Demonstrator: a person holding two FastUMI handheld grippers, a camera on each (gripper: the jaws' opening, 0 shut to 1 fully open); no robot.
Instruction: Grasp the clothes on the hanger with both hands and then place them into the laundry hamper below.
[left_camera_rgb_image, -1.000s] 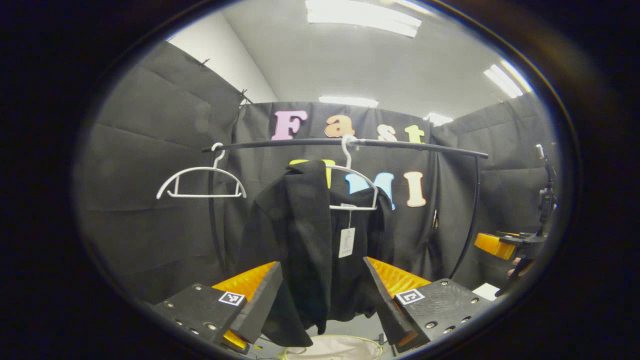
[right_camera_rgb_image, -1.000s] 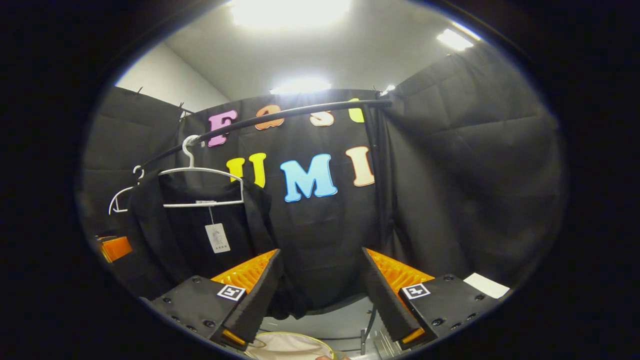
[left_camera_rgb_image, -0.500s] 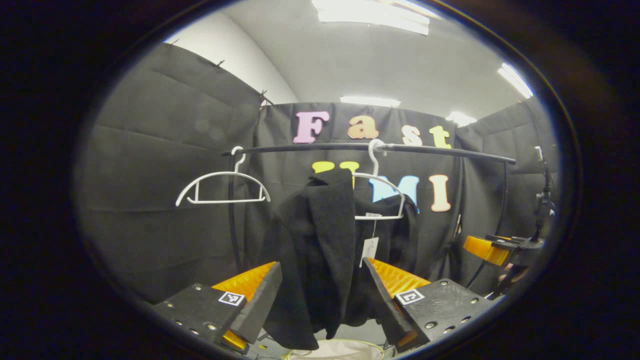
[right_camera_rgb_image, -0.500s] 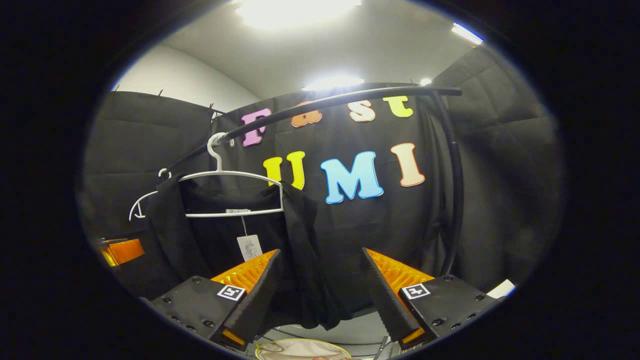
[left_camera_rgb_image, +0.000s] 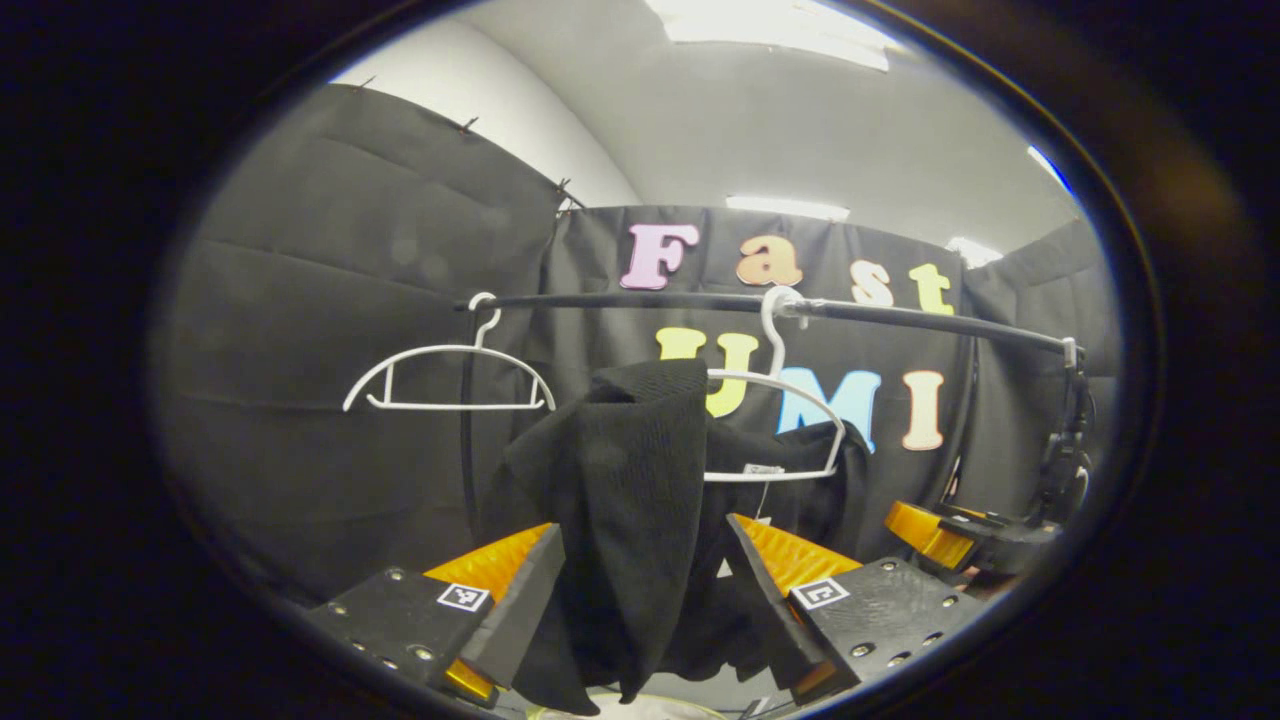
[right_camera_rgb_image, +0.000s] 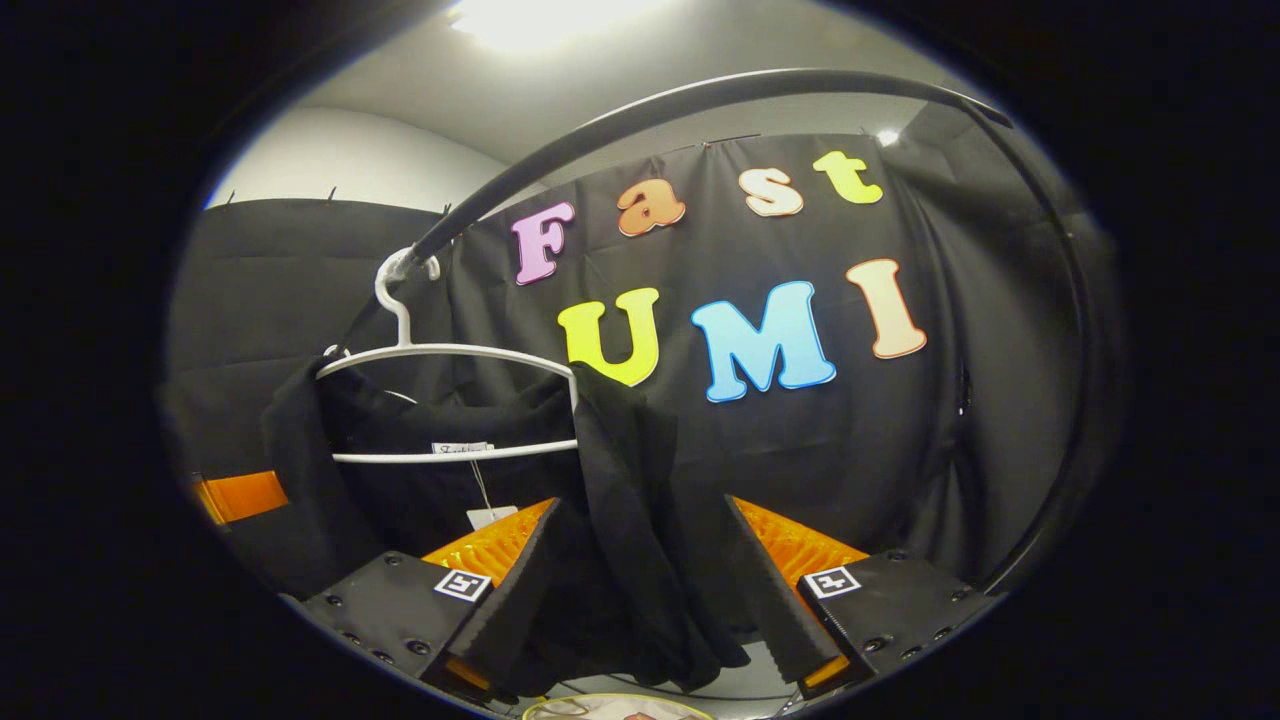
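Black cloth walls close the booth behind a black rail (left_camera_rgb_image: 900, 318), from which a white hanger (left_camera_rgb_image: 790, 400) carries the black garment (left_camera_rgb_image: 630, 500), with a bare hanger (left_camera_rgb_image: 448, 375) further along. Fabric hangs between the wide-open jaws of the left gripper (left_camera_rgb_image: 640, 640) and likewise between the wide-open jaws of the right gripper (right_camera_rgb_image: 640, 640); neither presses on it yet. The hamper's pale rim (right_camera_rgb_image: 620, 706) peeks just below the right gripper's fingertips. To grasp well, I judge each gripper should push a little deeper so a thick fold sits between the pads, then close both together, clear of the paper tag (right_camera_rgb_image: 490, 516) and the hanger wire, before lifting the cloth off.
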